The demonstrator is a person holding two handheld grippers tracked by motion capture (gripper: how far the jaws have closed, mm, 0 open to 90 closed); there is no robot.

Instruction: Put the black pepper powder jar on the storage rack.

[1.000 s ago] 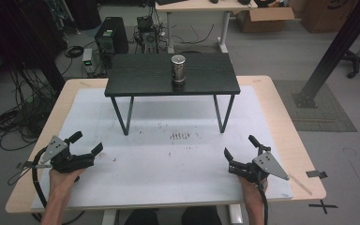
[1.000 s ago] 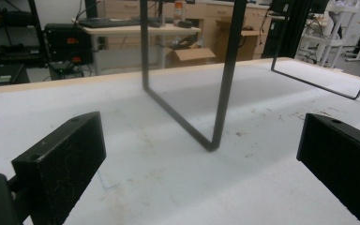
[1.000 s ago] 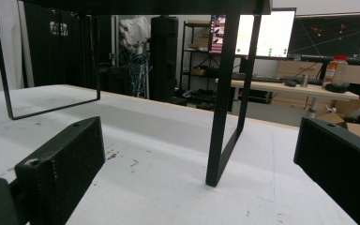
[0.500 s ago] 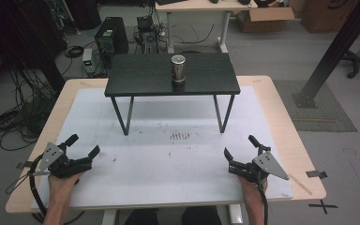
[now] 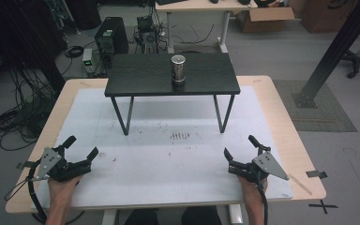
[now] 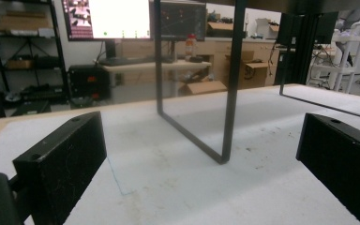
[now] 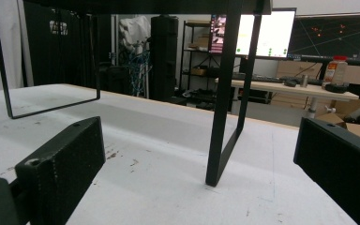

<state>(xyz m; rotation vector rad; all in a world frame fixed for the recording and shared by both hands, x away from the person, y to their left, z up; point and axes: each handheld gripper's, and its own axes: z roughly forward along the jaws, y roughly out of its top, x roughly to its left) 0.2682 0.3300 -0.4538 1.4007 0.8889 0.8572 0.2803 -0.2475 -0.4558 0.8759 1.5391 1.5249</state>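
A metal cylinder [image 5: 178, 68] stands upright on a small black table [image 5: 136, 79] at the far middle of the white mat. My left gripper [image 5: 82, 146] rests near the front left of the mat, open, nothing between its jaws. My right gripper [image 5: 239, 146] sits near the front right, also open and empty. In the left gripper view, the left gripper [image 6: 201, 145] faces a black table leg [image 6: 229, 93] some way ahead. In the right gripper view, the right gripper [image 7: 197, 150] faces the other front leg [image 7: 225, 108].
The white mat [image 5: 168, 154] covers most of the wooden tabletop [image 5: 304, 164]. The black table's thin legs [image 5: 122, 115] stand on the mat between the grippers and the far edge. Tape marks [image 5: 316, 174] lie at the front right corner.
My left gripper has shifted slightly toward the front left of the mat. The right gripper and the cylinder have not moved.
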